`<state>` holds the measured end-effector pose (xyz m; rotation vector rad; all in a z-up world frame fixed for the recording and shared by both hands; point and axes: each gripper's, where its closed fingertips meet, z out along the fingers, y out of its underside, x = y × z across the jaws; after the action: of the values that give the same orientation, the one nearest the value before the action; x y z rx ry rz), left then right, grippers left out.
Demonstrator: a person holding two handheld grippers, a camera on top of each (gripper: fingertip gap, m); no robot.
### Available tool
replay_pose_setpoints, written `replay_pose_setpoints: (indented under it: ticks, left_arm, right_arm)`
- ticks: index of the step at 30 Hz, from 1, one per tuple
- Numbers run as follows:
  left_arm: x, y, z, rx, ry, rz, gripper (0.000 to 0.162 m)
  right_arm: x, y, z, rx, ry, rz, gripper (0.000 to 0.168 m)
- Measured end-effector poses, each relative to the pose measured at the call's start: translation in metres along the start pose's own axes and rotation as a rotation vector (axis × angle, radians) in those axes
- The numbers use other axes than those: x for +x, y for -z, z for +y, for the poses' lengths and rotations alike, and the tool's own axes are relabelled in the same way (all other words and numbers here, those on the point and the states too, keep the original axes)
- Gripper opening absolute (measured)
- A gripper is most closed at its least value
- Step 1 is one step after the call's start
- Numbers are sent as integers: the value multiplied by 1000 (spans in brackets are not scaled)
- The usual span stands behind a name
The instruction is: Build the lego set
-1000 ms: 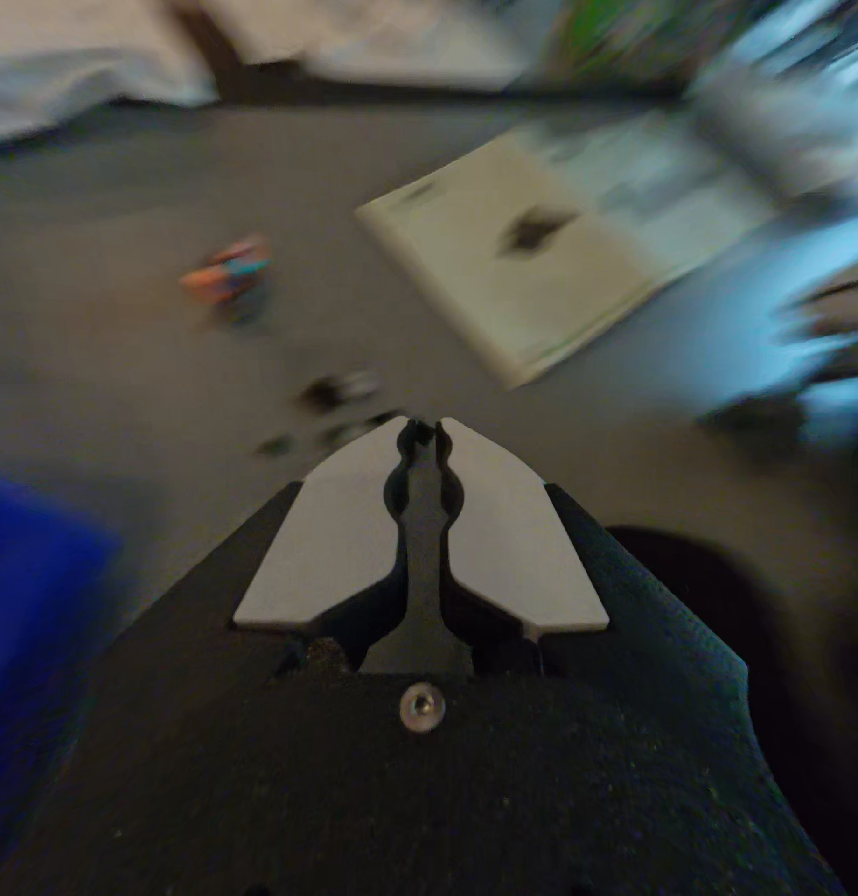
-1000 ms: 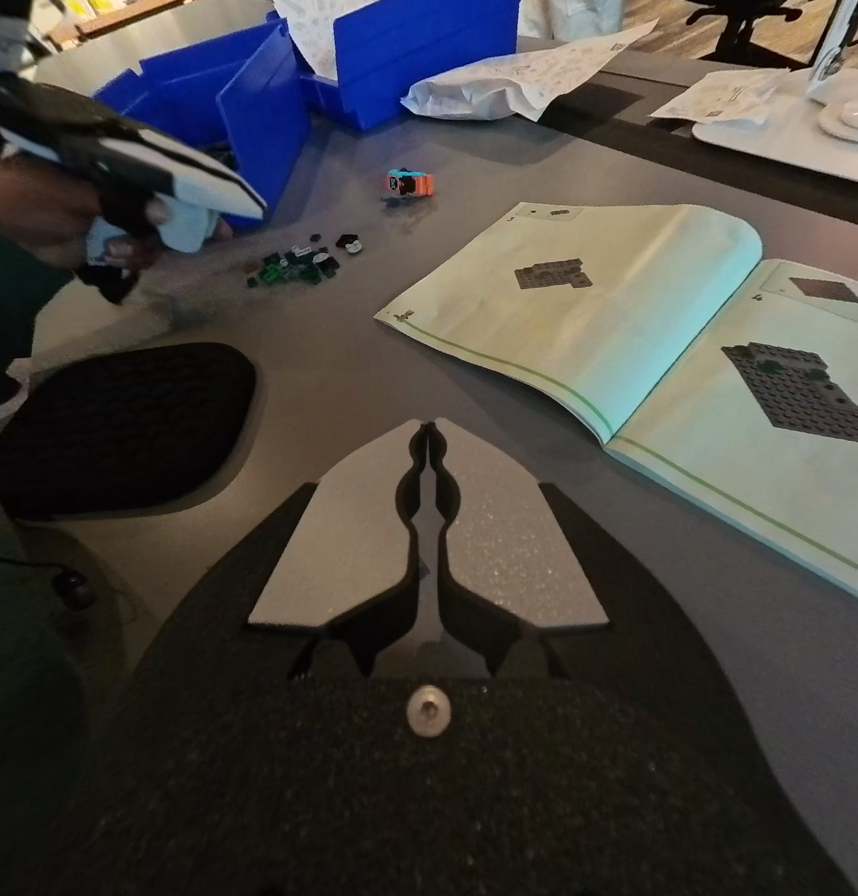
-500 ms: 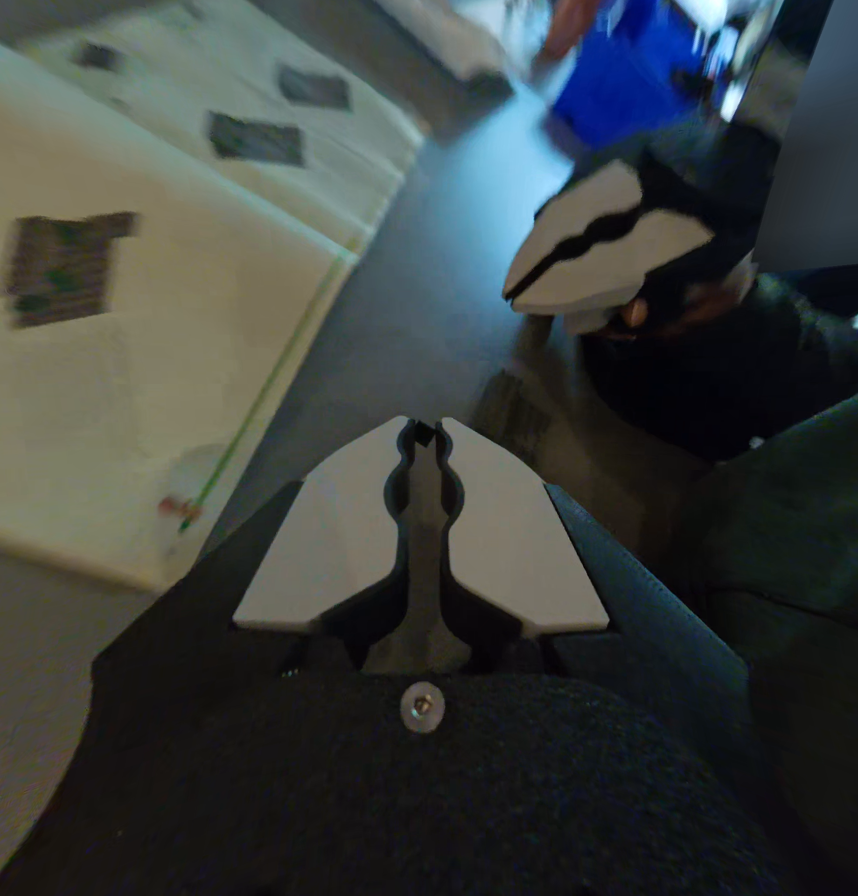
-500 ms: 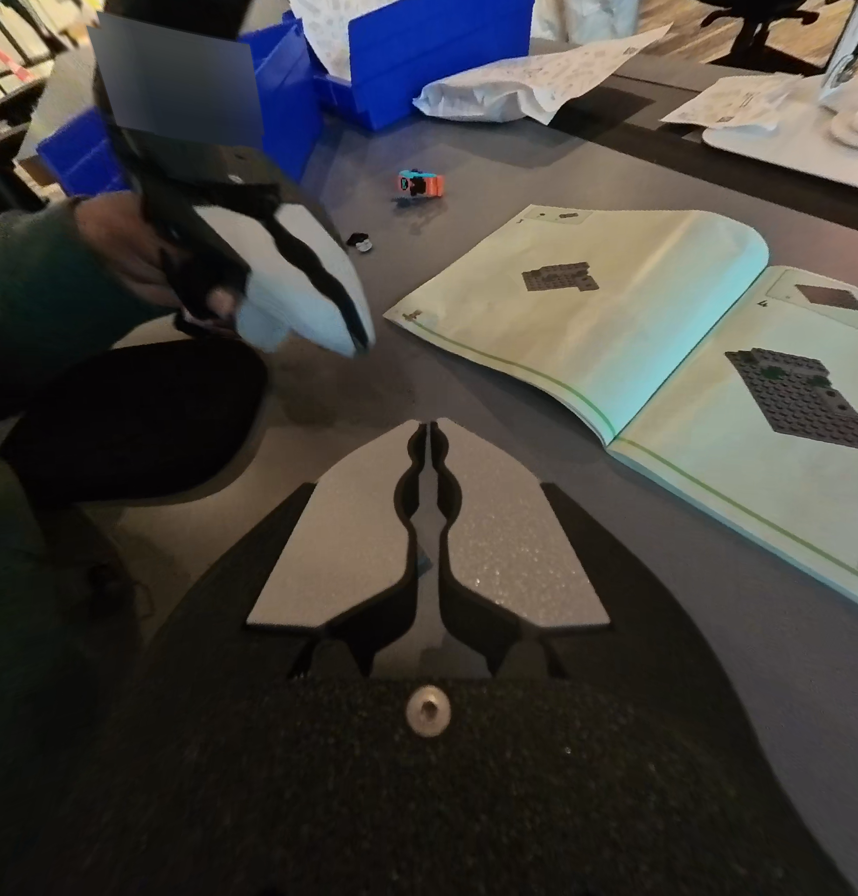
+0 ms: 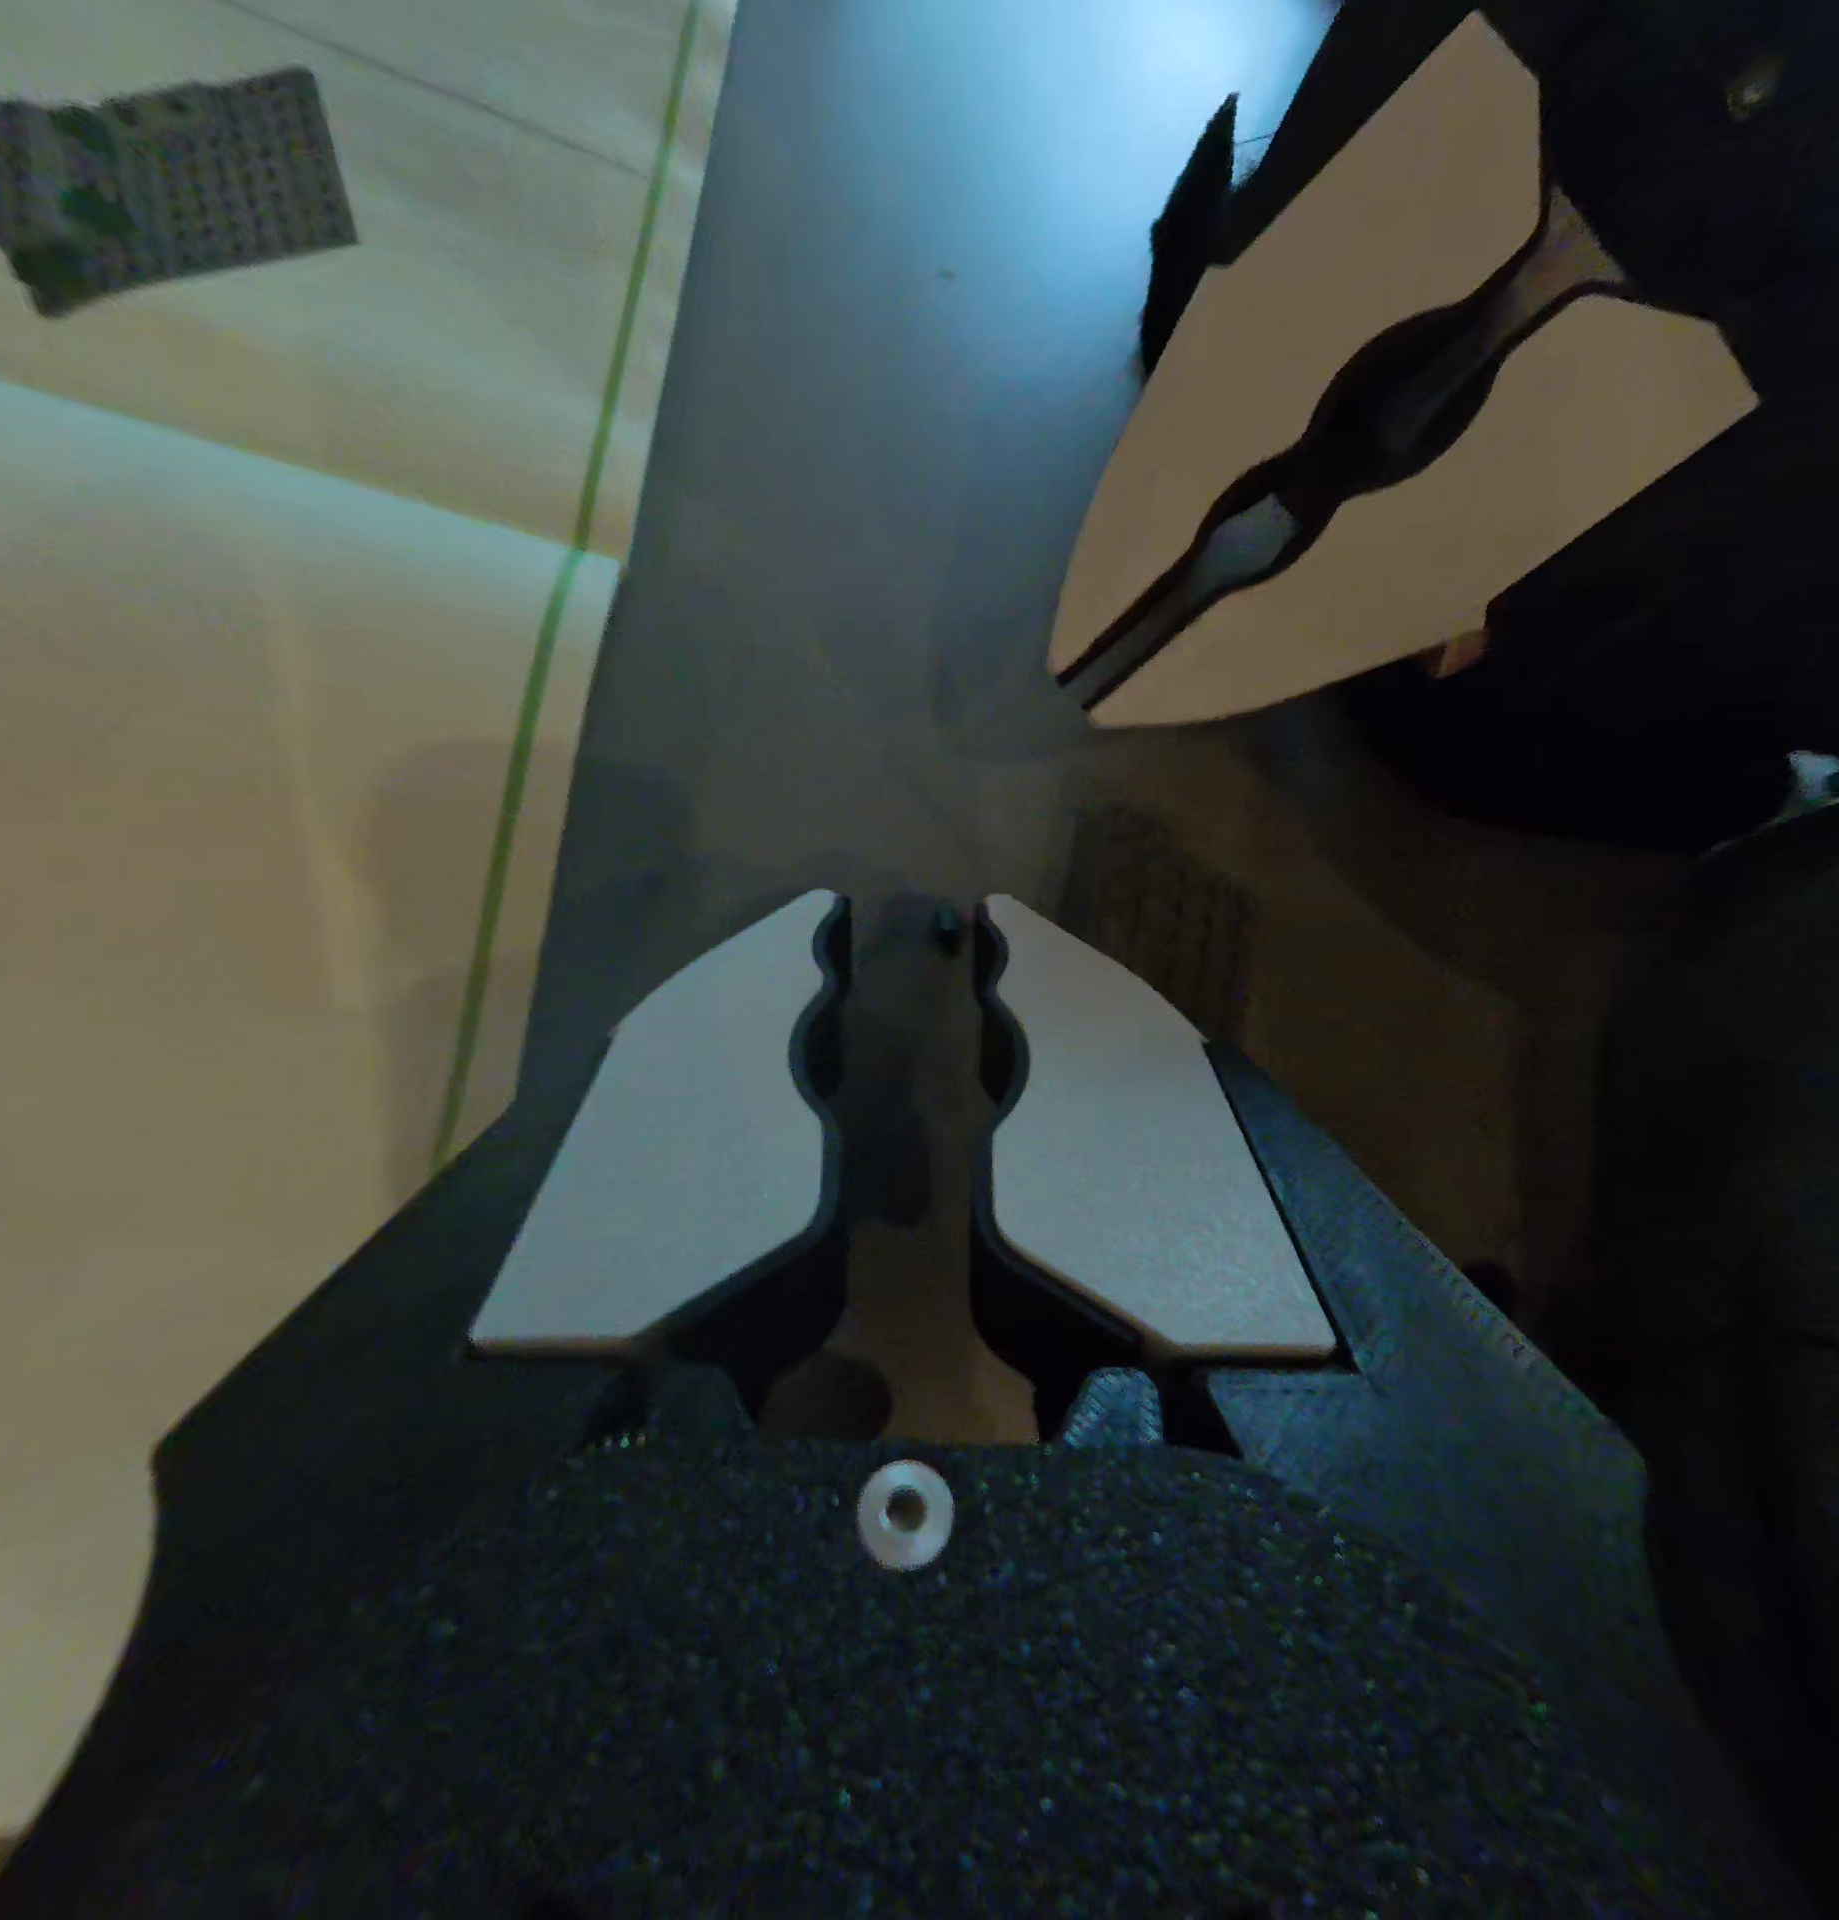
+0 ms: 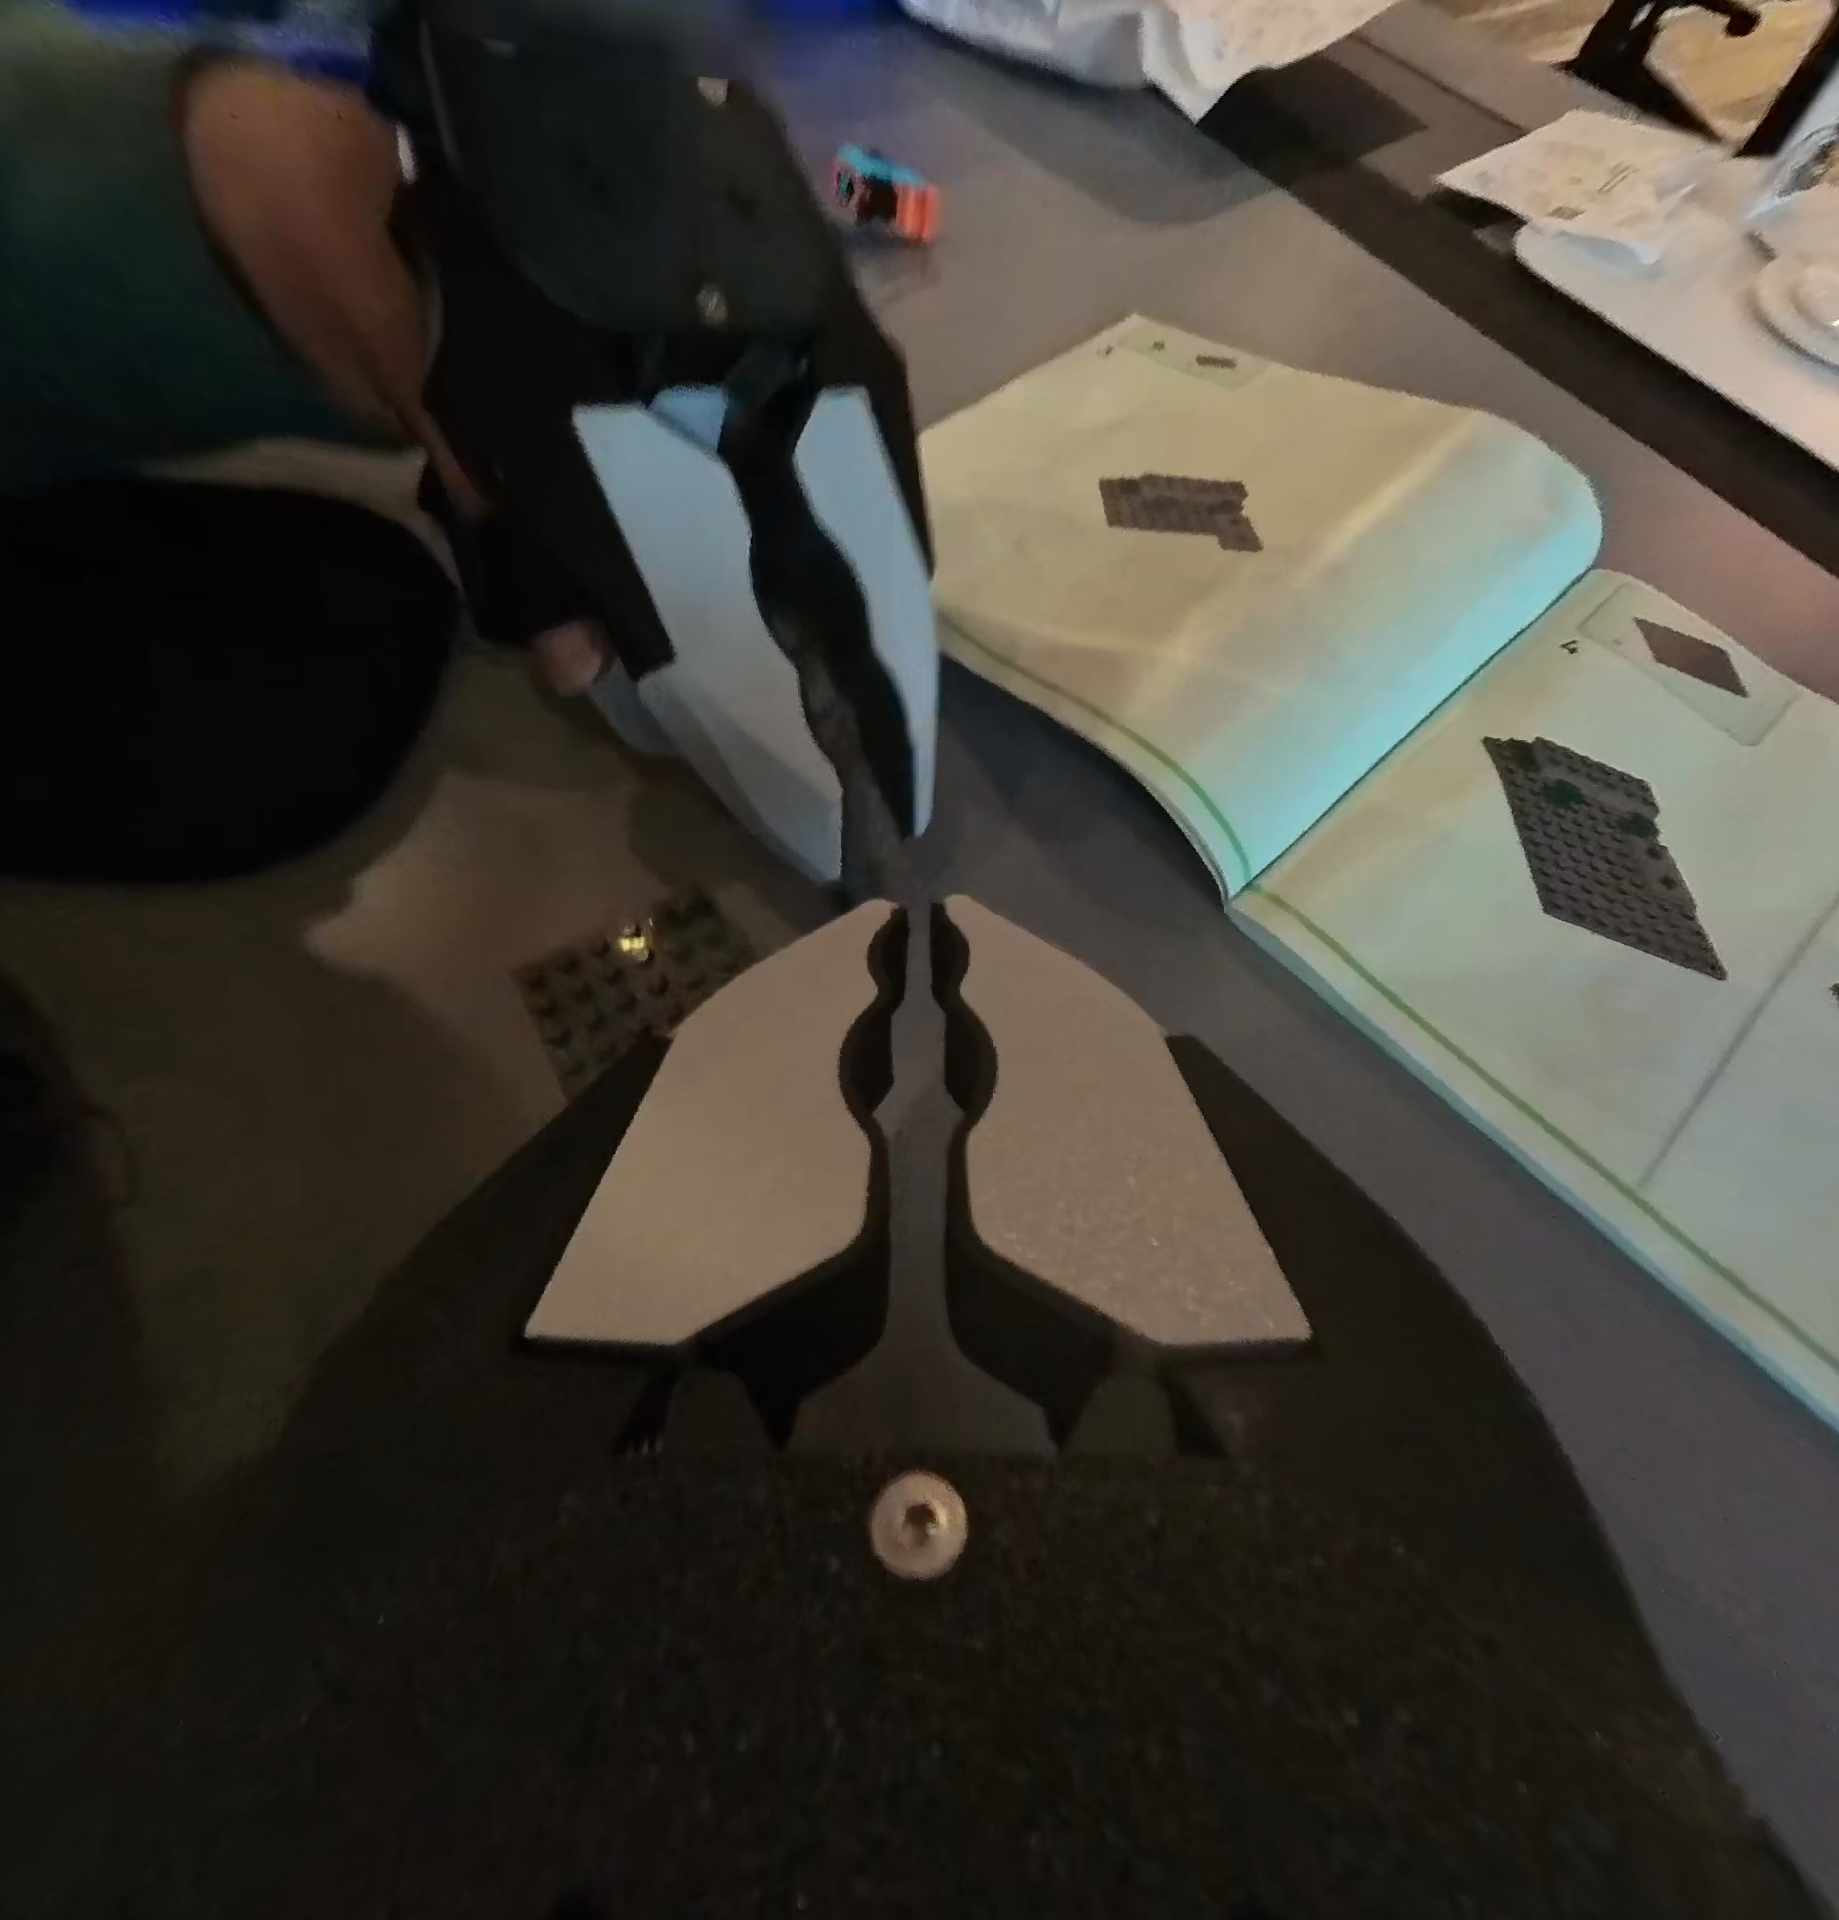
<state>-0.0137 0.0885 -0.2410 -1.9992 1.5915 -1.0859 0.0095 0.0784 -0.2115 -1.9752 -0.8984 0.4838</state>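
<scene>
A studded grey baseplate (image 6: 624, 977) lies flat on the table (image 6: 1154, 260), near its front edge, beside the open instruction booklet (image 6: 1258, 582). A tiny dark piece (image 5: 944, 921) is seen between the tips of the left gripper (image 5: 913, 914), whose jaws stand narrowly apart; whether it is gripped cannot be told. The right gripper (image 6: 920, 914) is nearly closed and empty. The plate is judged light, thin and stiff, best taken by an edge.
</scene>
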Motion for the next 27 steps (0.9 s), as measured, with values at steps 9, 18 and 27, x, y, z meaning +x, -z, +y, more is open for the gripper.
replay_pose_setpoints:
  ticks: [9, 18, 27]
  left_arm:
    - [-1, 27, 8, 19, -63, -112, 26]
    - [13, 43, 32, 48, -97, -244, 24]
    - [7, 60, 36, 149, -61, -378, 20]
  right_arm:
    - [-8, -11, 15, -131, 209, -63, 8]
    - [-18, -31, 16, -240, 492, -366, 5]
    - [-25, -45, 25, -350, 495, -456, 15]
